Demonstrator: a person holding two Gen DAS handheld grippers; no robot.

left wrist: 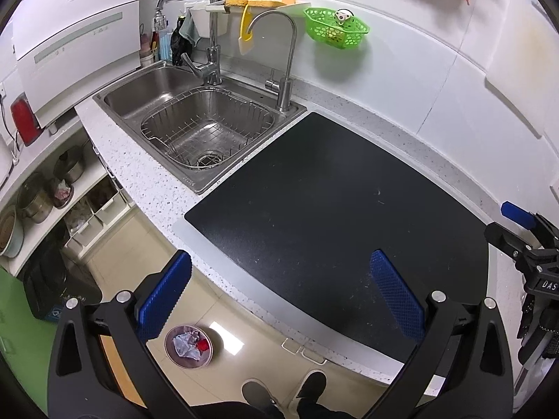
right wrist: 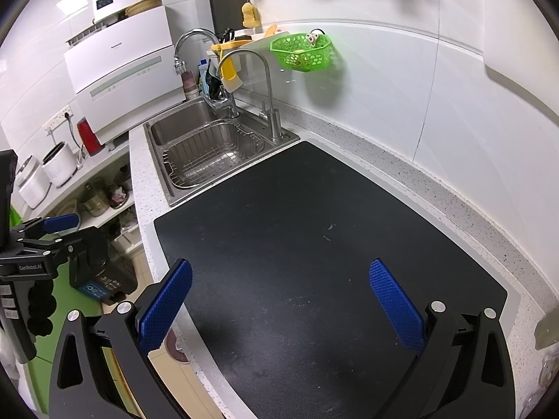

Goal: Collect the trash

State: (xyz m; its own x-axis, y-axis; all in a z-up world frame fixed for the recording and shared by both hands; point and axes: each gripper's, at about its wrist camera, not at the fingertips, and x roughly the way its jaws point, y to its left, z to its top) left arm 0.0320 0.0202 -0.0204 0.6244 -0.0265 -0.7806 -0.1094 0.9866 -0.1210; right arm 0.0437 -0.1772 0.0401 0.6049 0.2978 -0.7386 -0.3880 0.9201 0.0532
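Both grippers hovering over a kitchen counter, nothing held. Left gripper (left wrist: 281, 295) is sitting with its jaws spread wide, textured blue pads (left wrist: 396, 295) on black arms, above the front edge of a matte black mat (left wrist: 332, 202). Right gripper (right wrist: 281, 302) is likewise gaping wide over the same mat, empty.

Trash: a small round bin (left wrist: 189, 346) is standing on the tiled floor below the counter edge, holding crumpled clear plastic and something red. Mat is flat, rounded corners, faint specks. Speckled white stone countertop (left wrist: 139, 174) is surrounding a stainless sink (left wrist: 195, 115) with a wire basket inside. Green perforated plastic basket (left wrist: 335, 28) is hanging on the white wall.
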